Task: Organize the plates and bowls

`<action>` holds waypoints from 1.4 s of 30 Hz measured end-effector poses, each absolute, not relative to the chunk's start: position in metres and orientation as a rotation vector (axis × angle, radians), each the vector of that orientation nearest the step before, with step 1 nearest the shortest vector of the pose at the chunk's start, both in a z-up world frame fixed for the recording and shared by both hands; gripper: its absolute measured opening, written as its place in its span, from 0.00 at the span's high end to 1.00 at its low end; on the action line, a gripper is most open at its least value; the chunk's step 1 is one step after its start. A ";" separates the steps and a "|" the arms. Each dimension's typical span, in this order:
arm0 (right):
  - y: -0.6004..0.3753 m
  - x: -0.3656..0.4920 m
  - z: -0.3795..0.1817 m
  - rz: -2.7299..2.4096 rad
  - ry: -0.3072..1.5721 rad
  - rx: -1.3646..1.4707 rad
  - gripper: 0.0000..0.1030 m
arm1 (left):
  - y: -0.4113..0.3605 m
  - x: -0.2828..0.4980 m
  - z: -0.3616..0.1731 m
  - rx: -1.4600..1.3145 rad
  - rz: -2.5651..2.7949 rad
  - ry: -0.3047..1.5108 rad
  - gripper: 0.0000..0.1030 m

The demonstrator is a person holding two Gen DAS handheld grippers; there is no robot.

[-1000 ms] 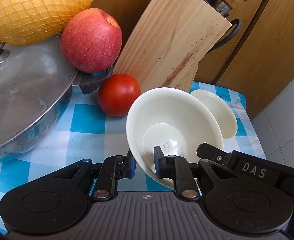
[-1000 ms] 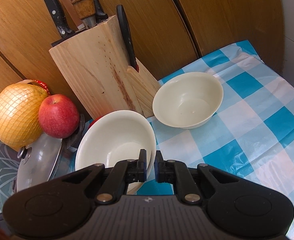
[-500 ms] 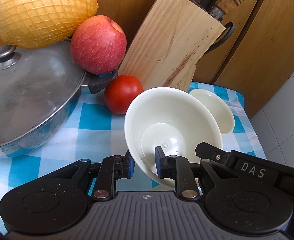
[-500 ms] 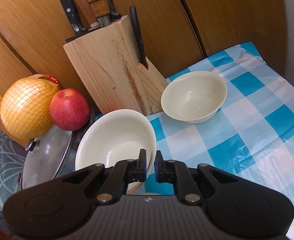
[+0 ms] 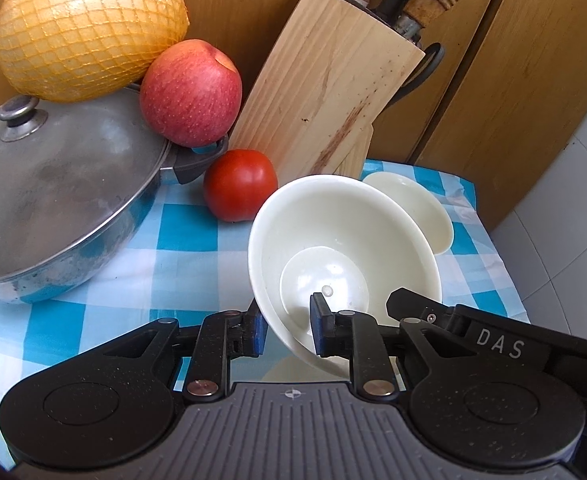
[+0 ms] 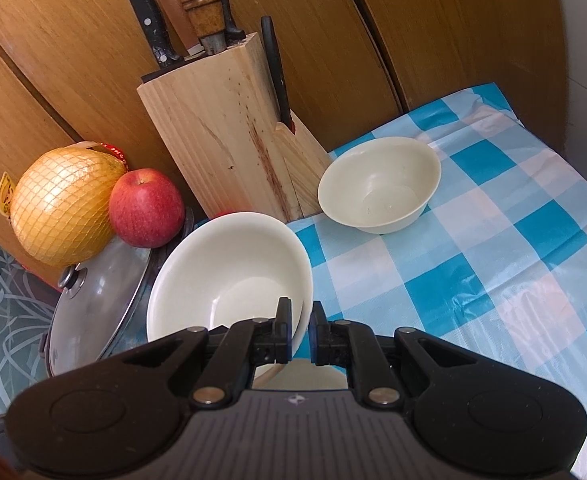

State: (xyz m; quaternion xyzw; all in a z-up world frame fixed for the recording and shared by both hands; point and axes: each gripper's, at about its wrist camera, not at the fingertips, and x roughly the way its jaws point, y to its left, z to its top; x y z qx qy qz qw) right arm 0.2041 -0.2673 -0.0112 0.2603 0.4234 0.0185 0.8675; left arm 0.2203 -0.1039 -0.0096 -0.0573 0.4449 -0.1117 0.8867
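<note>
Meanwhile both views have drawn back and up from the knife block over the last second: more of the checked surface shows around it, while the near bowl keeps the same place between the fingers. That reads as the bowl being carried, lifted rather than slid.

The right claw is nearly closed, pinching the near bowl's rim with one pad inside and one outside. The left claw stands wider and straddles the opposite rim of the same near bowl, which tilts toward it; whether its pads actually press the wall I cannot tell. A small white speck lies in the bowl's bottom.

The second bowl rests upright on the surface just right of the knife block's foot, apart from the held one. A tomato sits at the block's left foot, with the lidded pan, apple and netted pomelo further left.

With one bowl raised and the other waiting open-mouthed, nesting them seems the likely step; the lift clears the way for it.
</note>
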 end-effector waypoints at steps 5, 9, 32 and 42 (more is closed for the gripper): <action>-0.266 0.198 -0.010 0.043 0.891 0.547 0.90 | -0.104 0.215 -0.008 -0.116 -0.234 0.927 0.73; -0.265 0.191 -0.010 0.046 0.897 0.547 0.90 | -0.103 0.209 -0.006 -0.112 -0.234 0.923 0.72; -0.263 0.146 0.000 0.064 0.919 0.552 0.89 | -0.100 0.171 -0.001 -0.090 -0.259 0.916 0.69; -0.262 0.127 0.000 0.058 0.936 0.533 0.88 | -0.100 0.154 -0.004 -0.080 -0.276 0.937 0.69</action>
